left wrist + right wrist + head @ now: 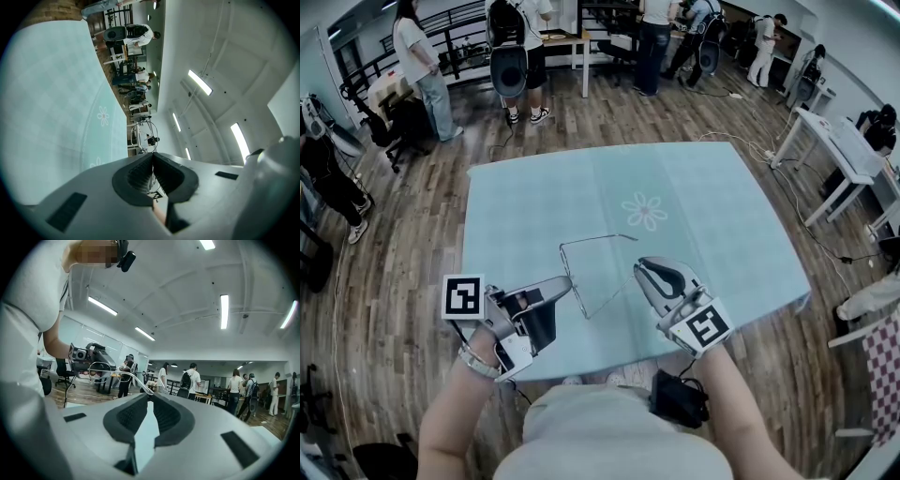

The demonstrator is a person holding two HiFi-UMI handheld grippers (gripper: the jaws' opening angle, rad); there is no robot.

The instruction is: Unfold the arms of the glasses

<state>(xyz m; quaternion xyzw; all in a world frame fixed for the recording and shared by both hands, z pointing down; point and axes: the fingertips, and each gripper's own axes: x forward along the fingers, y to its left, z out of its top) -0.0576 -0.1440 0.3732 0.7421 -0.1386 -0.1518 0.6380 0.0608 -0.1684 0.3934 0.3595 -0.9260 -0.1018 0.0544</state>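
Teal tablecloth; left fingers, right fingers pinch glasses, seen whole only overhead.

No words, numbers or brand names are showing clearly enough to be read. The only signs are black-and-white coded patterns. One square marker is sitting on the cube behind the left hand-held gripper, and a second square marker is sitting on the cube behind the right hand-held gripper. Both are showing blocky shapes, not letters.
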